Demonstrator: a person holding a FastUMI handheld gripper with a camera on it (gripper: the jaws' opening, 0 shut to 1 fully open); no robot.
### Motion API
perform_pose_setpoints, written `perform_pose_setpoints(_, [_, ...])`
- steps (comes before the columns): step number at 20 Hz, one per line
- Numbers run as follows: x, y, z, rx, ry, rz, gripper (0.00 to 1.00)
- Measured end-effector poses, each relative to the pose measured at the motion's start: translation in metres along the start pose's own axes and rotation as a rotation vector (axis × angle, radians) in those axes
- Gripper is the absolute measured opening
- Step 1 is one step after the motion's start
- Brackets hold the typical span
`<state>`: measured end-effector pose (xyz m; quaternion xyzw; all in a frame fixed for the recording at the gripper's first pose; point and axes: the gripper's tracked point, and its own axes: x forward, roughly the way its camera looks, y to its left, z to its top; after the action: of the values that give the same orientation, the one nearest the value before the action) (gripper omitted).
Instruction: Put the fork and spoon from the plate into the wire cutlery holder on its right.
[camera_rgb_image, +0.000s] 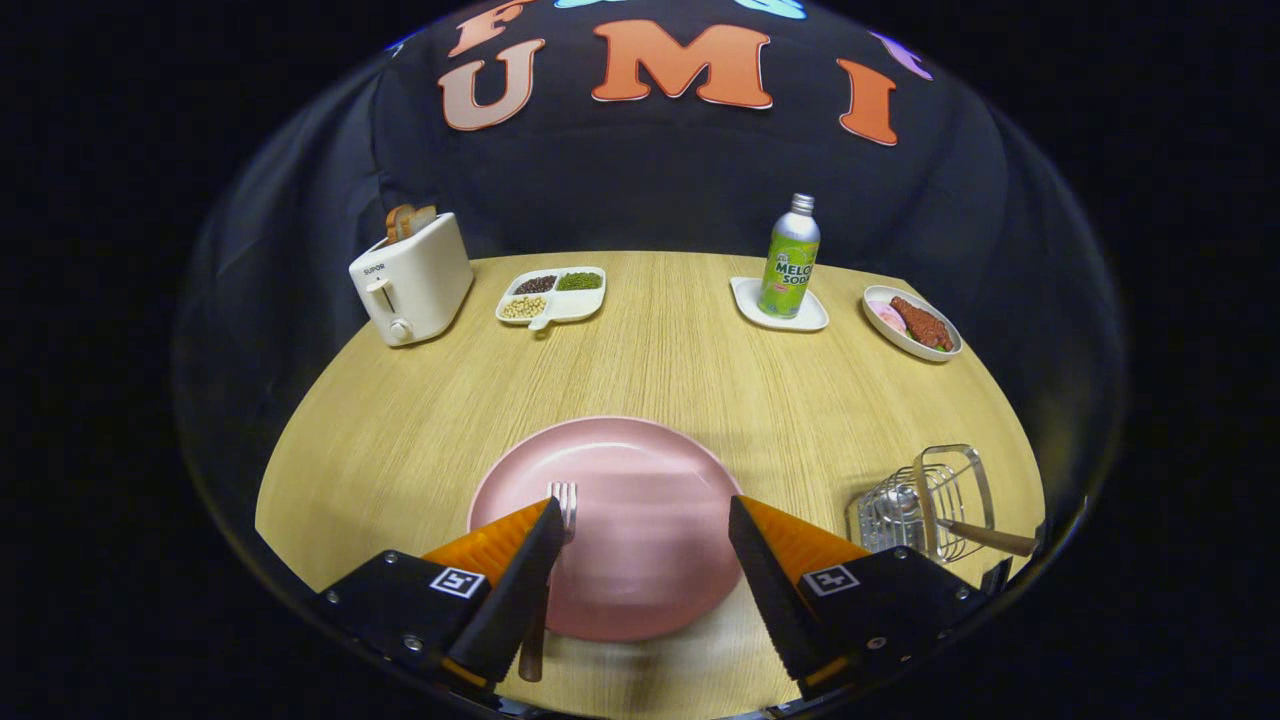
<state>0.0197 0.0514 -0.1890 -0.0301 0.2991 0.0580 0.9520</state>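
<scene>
We hold tongs (640, 560) released, wide over pink plate (640, 520). Fork (560, 520) lies on plate's left part, beside left finger. Spoon (960, 530) seems already in wire cutlery holder (930, 505), right. Risk: off-centre grasp, fork skids off rim onto table (660, 370).

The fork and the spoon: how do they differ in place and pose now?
The fork lies flat on the pink plate, beside one finger of the open gripper; the spoon already leans inside the wire cutlery holder. The fork's tines show; the spoon's bowl sits behind wires. Both have brown handles.
</scene>
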Motion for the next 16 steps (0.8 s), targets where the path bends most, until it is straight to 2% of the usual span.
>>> perform_pose_setpoints(16, [0.016, 0.040, -0.051, -0.024, 0.090, 0.056, 0.99])
